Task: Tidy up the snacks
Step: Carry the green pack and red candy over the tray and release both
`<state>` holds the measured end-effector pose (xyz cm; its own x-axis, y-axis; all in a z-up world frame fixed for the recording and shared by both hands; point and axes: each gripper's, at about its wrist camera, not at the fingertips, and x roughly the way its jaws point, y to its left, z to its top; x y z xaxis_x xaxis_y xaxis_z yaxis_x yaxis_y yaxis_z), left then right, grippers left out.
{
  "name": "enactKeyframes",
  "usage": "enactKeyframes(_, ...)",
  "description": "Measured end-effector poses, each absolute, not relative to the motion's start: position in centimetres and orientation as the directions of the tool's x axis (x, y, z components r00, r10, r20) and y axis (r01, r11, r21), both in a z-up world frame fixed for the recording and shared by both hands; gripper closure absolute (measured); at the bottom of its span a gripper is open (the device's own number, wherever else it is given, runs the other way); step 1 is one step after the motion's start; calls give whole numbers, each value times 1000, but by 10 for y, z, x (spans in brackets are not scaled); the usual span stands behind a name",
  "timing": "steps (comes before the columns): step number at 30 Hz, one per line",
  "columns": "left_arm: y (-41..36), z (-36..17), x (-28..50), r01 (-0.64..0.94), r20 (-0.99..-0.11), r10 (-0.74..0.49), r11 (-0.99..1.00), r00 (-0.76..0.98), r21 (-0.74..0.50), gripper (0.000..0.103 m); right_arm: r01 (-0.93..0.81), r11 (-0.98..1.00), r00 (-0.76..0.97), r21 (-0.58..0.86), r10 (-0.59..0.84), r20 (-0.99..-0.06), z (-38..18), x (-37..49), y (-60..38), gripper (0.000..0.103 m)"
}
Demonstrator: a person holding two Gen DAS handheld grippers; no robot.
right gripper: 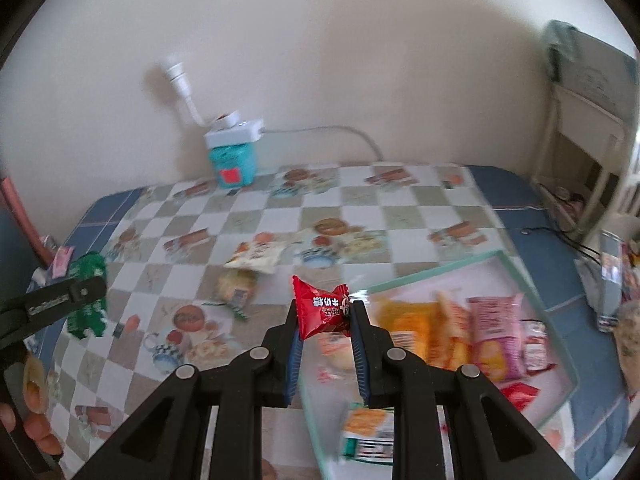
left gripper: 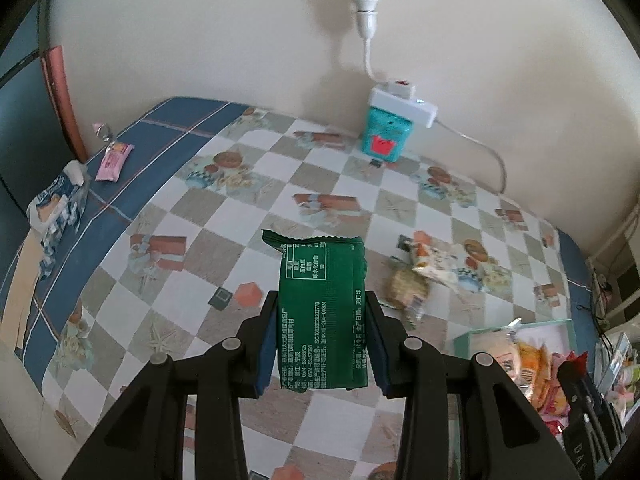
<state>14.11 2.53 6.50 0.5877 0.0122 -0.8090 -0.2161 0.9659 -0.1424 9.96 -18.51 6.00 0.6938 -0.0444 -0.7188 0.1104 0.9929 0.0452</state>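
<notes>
Left gripper is clamped on a green snack packet, held clear above the checked tablecloth; right gripper is clamped on a small red sweet wrapper, held at the near left corner of the mint-rimmed tray. The tray holds orange and pink packets. Beyond the tray, left of it, a pale packet and a biscuit packet lie on the cloth; farthest, a teal box stands against the wall.

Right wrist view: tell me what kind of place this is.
Probably a room in a home, at a table against a plain wall. The patterned checkered tablecloth, a bulb lamp plugged into a power strip atop a teal tin, and a snack-filled tray suggest it.
</notes>
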Motion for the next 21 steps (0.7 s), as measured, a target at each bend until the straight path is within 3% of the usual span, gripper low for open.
enactKeyframes(21, -133, 82, 117, 168, -791, -176, 981, 586, -94, 62, 436, 895, 663, 97, -246, -707, 74, 53, -332, 79)
